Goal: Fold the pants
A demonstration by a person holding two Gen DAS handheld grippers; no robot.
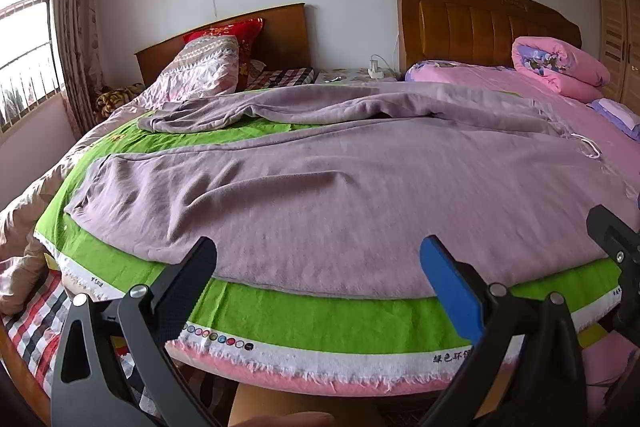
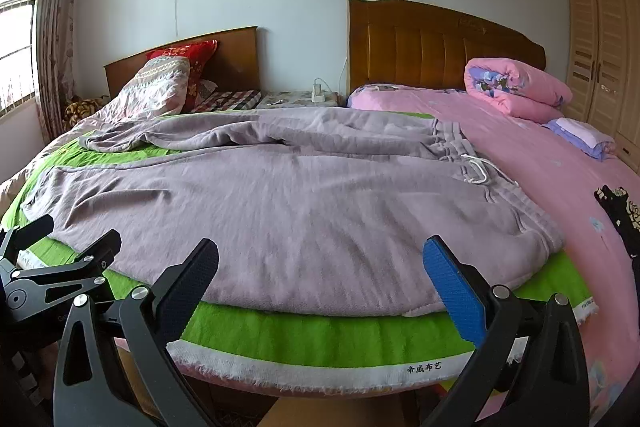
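Soft, wrinkled mauve pants (image 1: 340, 179) lie spread flat on a green cloth (image 1: 320, 319) with a frayed white edge, legs apart, ribbed waistband and white drawstring (image 2: 476, 167) toward the pink quilt (image 2: 540, 155). Left gripper (image 1: 320, 267) and right gripper (image 2: 322, 267) hover at the cloth's near edge, jaws spread wide, holding nothing.

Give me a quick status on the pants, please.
Left gripper open, empty; right gripper likewise. Mauve cotton drawstring pants spread unfolded on green cloth. Nothing on top of them.
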